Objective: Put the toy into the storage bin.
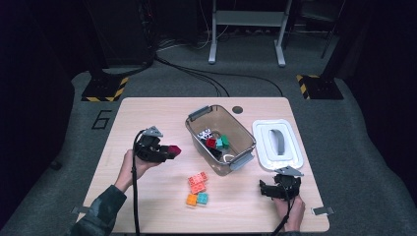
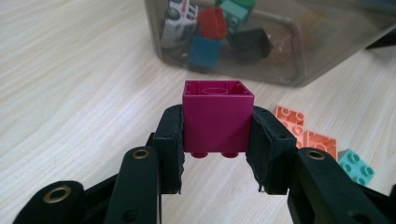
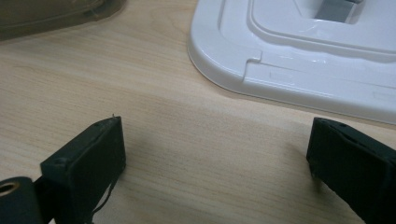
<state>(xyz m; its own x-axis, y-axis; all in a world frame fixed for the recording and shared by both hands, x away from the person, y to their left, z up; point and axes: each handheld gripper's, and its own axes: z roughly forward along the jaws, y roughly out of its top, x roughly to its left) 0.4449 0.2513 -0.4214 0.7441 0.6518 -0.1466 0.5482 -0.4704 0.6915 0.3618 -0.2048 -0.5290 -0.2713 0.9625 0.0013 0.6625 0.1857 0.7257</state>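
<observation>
My left fingers (image 2: 217,140), closed on a magenta block (image 2: 217,116), carry it clear of the tabletop (image 1: 147,118), to the left of the clear bin (image 1: 220,139) and apart from it. The two black pads press its opposite flat side walls; the studs point back toward my hand and the hollow underside faces away. The block reads as hard moulded plastic: light, rigid, smooth-walled, unlikely to deform or break. Its slick faces would slip under a skewed grip, so the flat walls, taken squarely near mid-height, are the proper hold, as here.

My right fingers (image 3: 215,154) stand wide apart and hold nothing, low over bare tabletop just beside the white lid (image 3: 299,51), which lies flat to the right of the bin.

In the bin lie several blocks, red, green, blue and black among them, with a white piece whose kind I cannot quite make out. Loose on the tabletop before the bin are orange blocks (image 1: 197,182) and a teal block (image 1: 202,198), touching or nearly so.
</observation>
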